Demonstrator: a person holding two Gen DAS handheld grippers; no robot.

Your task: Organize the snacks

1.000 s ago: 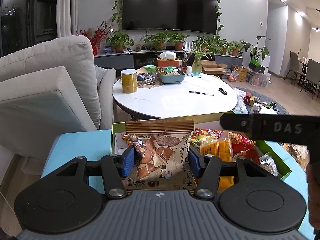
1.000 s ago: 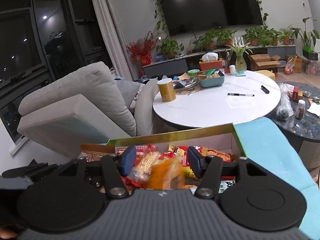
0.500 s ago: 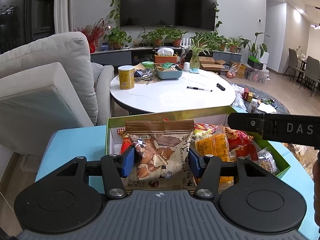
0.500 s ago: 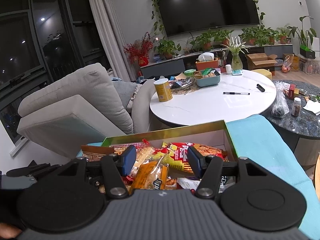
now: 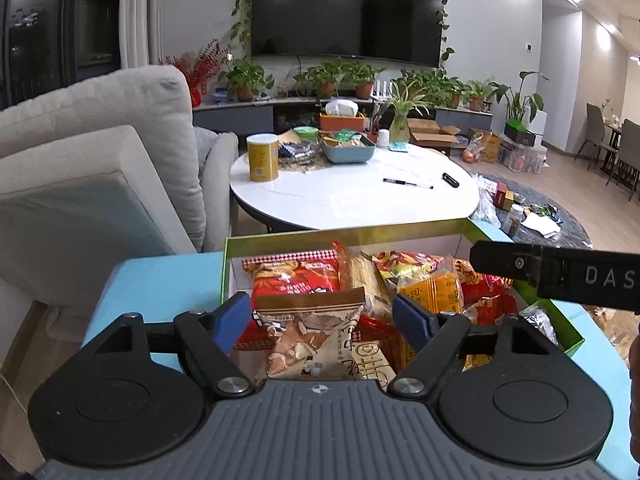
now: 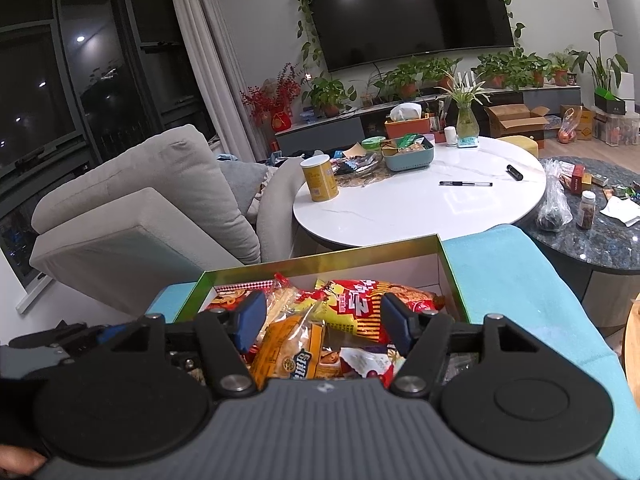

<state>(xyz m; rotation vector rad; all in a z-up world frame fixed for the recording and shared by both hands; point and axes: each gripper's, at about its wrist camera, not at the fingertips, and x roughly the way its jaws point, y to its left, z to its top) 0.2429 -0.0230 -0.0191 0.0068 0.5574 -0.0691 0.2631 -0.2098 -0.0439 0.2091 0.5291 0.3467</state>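
Observation:
A green-rimmed box [image 5: 344, 235] full of snack packets stands on a blue surface [image 5: 160, 276]; it also shows in the right wrist view [image 6: 320, 265]. My left gripper [image 5: 322, 322] is open over the box, and a brown-and-white snack bag [image 5: 316, 332] lies loose between its blue pads, on the pile. A red packet [image 5: 294, 276] lies behind it. My right gripper [image 6: 324, 322] is open and empty above an orange packet [image 6: 290, 350] and a red-yellow packet [image 6: 360, 304]. The right gripper's black body [image 5: 560, 276] shows at the left view's right edge.
A white round table [image 5: 352, 196] with a yellow can [image 5: 262, 157], a blue tray [image 5: 347, 150] and a pen [image 5: 407, 183] stands behind the box. A grey sofa [image 5: 100, 160] is at left. A dark round table [image 6: 592, 236] with clutter is at right.
My left gripper has opened and let go of the brown-and-white bag, which now lies lower in the box. Both grippers have risen and pulled back a little from the box.

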